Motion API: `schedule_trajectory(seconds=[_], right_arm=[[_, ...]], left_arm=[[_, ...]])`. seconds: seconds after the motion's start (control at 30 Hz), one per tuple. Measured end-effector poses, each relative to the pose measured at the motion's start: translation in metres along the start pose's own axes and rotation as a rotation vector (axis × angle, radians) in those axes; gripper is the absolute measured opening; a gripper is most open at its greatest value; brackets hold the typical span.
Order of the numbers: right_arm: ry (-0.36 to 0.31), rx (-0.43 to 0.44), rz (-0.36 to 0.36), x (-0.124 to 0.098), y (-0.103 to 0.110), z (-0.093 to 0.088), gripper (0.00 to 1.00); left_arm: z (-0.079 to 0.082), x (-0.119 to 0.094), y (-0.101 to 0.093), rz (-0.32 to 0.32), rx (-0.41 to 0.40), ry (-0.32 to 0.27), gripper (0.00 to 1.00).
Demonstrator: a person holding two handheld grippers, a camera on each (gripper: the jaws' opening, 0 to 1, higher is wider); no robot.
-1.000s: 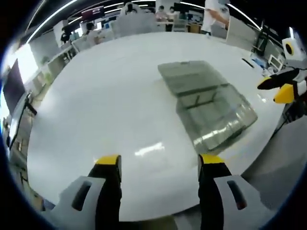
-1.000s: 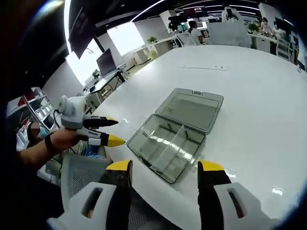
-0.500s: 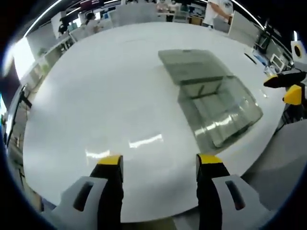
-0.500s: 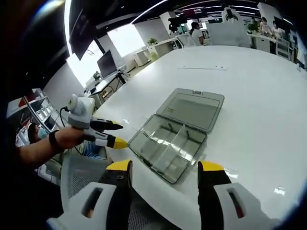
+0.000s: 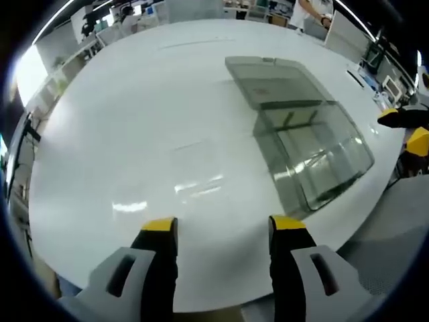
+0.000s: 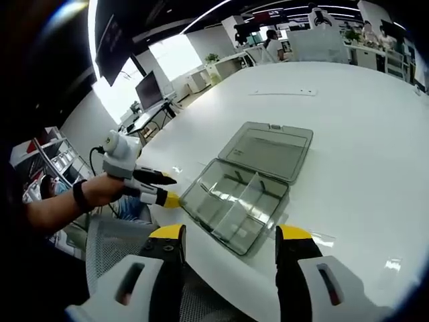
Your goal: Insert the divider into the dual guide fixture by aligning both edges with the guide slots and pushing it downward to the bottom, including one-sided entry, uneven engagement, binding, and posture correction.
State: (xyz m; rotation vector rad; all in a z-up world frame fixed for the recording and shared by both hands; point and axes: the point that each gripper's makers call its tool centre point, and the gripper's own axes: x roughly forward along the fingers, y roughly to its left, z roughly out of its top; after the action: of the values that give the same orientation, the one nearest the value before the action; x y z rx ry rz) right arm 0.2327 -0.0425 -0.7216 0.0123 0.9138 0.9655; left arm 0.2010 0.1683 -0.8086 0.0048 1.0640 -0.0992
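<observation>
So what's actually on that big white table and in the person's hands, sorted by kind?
Clear grey plastic compartment box, lid open flat: 1
Handheld grippers with yellow-tipped jaws: 2, left gripper and right gripper, both empty with jaws apart
Round white table: 1
Total: 4

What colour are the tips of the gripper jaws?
Yellow, clearest in the right gripper view on the right gripper.

The bench (image 5: 134,134) was white, smooth and shiny, with lights showing on it like a mirror. The box (image 6: 244,188) looked like clear grey plastic, see-through and glossy, and its open lid (image 6: 271,151) was the same. The fingers (image 6: 164,251) looked like hard matt plastic, black with yellow tips.
</observation>
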Motion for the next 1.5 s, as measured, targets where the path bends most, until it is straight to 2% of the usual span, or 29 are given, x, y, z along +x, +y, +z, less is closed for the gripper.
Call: schedule_trajectory(seconds=[0.6, 1.27, 1.5], right_arm=[[0.024, -0.006, 0.015, 0.0035, -0.0033, -0.0032, 0.49], [0.024, -0.005, 0.009, 0.0024, -0.0053, -0.0033, 0.49], [0.023, -0.004, 0.004, 0.001, -0.0055, -0.0041, 0.48]], left_arm=[[0.0013, 0.0051, 0.0094, 0.089, -0.019, 0.023, 0.46], [0.0024, 0.0064, 0.0089, 0.083, 0.0, 0.0, 0.33], [0.0019, 0.0065, 0.0091, 0.085, -0.004, -0.013, 0.33]])
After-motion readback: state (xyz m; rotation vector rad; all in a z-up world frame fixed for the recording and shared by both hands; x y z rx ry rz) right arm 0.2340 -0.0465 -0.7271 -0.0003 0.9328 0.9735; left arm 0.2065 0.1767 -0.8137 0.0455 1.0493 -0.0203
